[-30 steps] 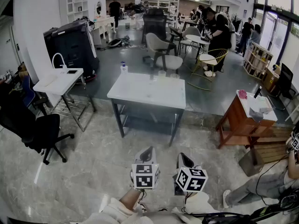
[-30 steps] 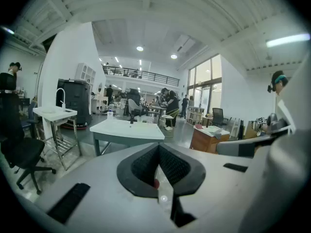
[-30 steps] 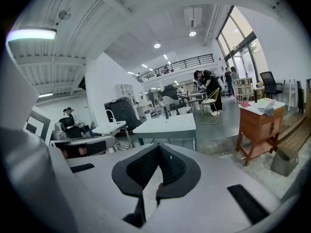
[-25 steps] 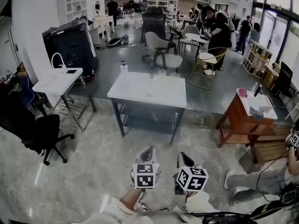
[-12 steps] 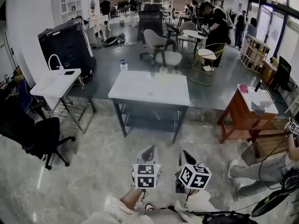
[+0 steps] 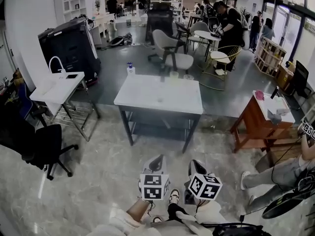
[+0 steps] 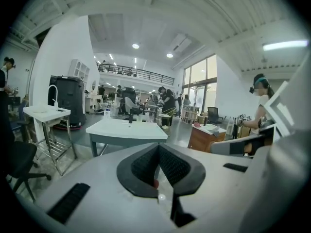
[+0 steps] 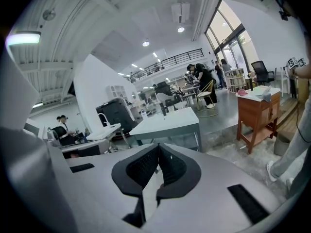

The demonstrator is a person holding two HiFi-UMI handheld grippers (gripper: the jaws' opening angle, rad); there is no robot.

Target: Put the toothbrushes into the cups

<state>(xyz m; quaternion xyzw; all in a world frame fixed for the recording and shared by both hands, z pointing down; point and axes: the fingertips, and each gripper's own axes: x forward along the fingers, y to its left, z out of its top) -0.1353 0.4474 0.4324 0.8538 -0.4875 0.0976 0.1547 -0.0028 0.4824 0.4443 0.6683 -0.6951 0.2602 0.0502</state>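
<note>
A white table (image 6: pixel 157 95) stands a few steps ahead on the marble floor. At its far edge are two small pale cups (image 6: pixel 173 74) and a dark upright item (image 6: pixel 161 75); no toothbrush can be made out at this distance. My left gripper (image 6: pixel 156 159) and right gripper (image 6: pixel 196 164) are held side by side low in the head view, well short of the table. The left gripper (image 7: pixel 158 147) has its jaws shut with nothing between them, and so does the right gripper (image 8: pixel 158 147). The table (image 7: pixel 126 129) shows beyond the jaws in the left gripper view, and the table (image 8: pixel 167 123) likewise in the right.
A black office chair (image 6: pixel 47 141) and a small white sink stand (image 6: pixel 59 87) are to the left. At the right are a wooden side table (image 6: pixel 261 119) and a person's legs (image 6: pixel 275 178). A spray bottle (image 6: pixel 130 69) and a grey chair (image 6: pixel 172 53) lie beyond the table.
The view has moved a little closer to the white table. A shoe now shows between the grippers at the bottom. Both grippers stay shut and side by side.
</note>
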